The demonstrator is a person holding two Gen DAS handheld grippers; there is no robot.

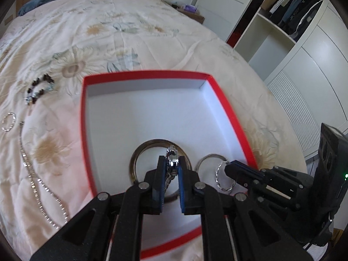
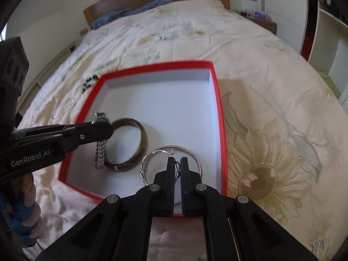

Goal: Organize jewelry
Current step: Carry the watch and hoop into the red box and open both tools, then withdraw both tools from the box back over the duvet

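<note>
Both grippers hung over the red box point(image 1: 219, 100), which sat on the flowered bedspread point(image 2: 271, 100). The left gripper point(image 1: 173, 163) had its jaws pinched on a silver watch point(image 2: 100, 148) — the case up between the pads, the metal band dangling down to the box floor. The right gripper point(image 2: 178, 169) had its jaws pressed together on the rim of a twisted silver hoop earring point(image 2: 145, 169), held on edge just above the white floor.

Inside the box already lay a dark bangle point(image 2: 128, 143) and a thin silver bangle point(image 2: 193, 154), close together near the front.

The watch looked the heaviest piece: its case stiff, its linked band limp and likely to swing or slide, so a hold across the case seemed safest. The earring seemed very light, thin and springy, with an open wire clasp that could snag — a gentle pinch on the twisted rim, away from the clasp, probably suited it.

On the bedspread to the left, a dark bead bracelet point(image 1: 40, 88), a small sparkly ring-shaped piece point(image 1: 9, 121) and a long sparkling chain point(image 1: 39, 187) waited; the chain would likely slump and tangle.
</note>
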